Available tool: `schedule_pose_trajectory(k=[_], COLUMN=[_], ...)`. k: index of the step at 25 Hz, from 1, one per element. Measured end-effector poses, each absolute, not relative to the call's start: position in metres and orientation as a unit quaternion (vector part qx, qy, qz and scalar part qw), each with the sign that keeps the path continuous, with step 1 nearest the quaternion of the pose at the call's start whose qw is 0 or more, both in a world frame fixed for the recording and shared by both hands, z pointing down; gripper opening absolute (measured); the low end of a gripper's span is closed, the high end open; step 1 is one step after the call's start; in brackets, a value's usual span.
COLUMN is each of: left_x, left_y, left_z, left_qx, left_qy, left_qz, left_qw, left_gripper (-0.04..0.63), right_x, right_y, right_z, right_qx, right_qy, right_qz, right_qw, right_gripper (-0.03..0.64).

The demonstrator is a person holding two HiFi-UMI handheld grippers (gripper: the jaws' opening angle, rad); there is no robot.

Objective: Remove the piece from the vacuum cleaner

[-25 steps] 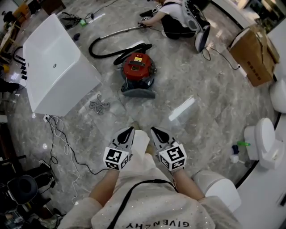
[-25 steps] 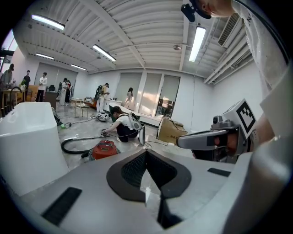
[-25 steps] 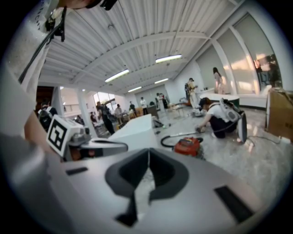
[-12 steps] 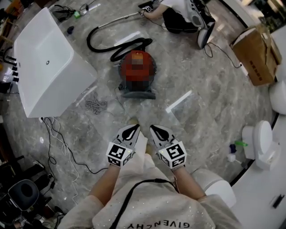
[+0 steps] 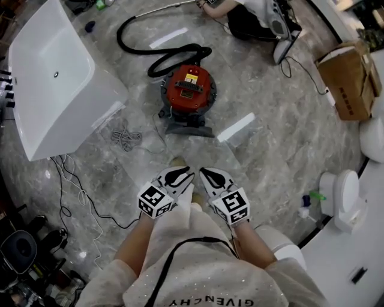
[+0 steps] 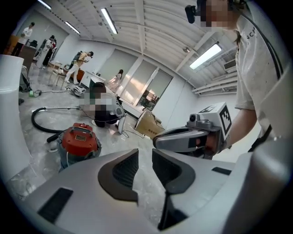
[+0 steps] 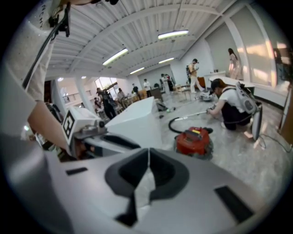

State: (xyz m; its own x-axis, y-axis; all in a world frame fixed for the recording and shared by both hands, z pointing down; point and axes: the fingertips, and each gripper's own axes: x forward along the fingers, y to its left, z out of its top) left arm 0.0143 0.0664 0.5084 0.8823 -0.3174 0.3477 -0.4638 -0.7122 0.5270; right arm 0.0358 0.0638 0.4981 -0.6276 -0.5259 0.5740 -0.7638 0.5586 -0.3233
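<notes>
A red canister vacuum cleaner (image 5: 189, 90) with a grey base stands on the marble floor, its black hose (image 5: 141, 57) curling away to the far left. It also shows in the left gripper view as the vacuum cleaner (image 6: 78, 141) and in the right gripper view as the vacuum cleaner (image 7: 194, 141). My left gripper (image 5: 187, 175) hovers well short of it; its jaws have just been opening and stand slightly apart with nothing between them. My right gripper (image 5: 203, 172) hangs beside it, shut and empty.
A large white tub (image 5: 54, 90) lies left of the vacuum. A bundle of cable (image 5: 123, 139) and a loose wire (image 5: 78, 186) lie on the floor at left. A person (image 5: 252, 15) crouches beyond the vacuum. A cardboard box (image 5: 351, 78) and white fixtures (image 5: 342, 195) stand at right.
The vacuum cleaner has come lower and nearer in the head view as I moved toward it. Both grippers have shifted forward with me. The left jaws have parted slightly.
</notes>
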Motion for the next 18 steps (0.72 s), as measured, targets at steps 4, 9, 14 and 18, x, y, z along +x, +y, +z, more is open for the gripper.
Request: schedule_pose_trajectory(k=[4, 9, 14, 18], left_x=[0.004, -0.016, -0.031, -0.039], left_y=[0.043, 0.013, -0.019, -0.049], left_z=[0.529, 0.573, 0.625, 0.675], left_qx=[0.921, 0.908, 0.896, 0.891], left_qy=[-0.2, -0.221, -0.265, -0.3], left_qz=[0.142, 0.164, 0.195, 0.245], left_qw=[0.302, 0.317, 0.298, 0.235], left_gripper=[0.113, 0.123, 0.173, 0.28], right_x=[0.033, 0.026, 0.03, 0.051], right_y=[0.045, 0.023, 0.009, -0.008], right_z=[0.524, 0.56, 0.61, 0.661], right_qx=[0.364, 0.341, 0.33, 0.345], right_qy=[-0.853, -0.855, -0.85, -0.834], right_qz=[0.292, 0.299, 0.287, 0.258], right_qw=[0.235, 0.253, 0.294, 0.346], right_gripper=[0.016, 0.017, 0.017, 0.018])
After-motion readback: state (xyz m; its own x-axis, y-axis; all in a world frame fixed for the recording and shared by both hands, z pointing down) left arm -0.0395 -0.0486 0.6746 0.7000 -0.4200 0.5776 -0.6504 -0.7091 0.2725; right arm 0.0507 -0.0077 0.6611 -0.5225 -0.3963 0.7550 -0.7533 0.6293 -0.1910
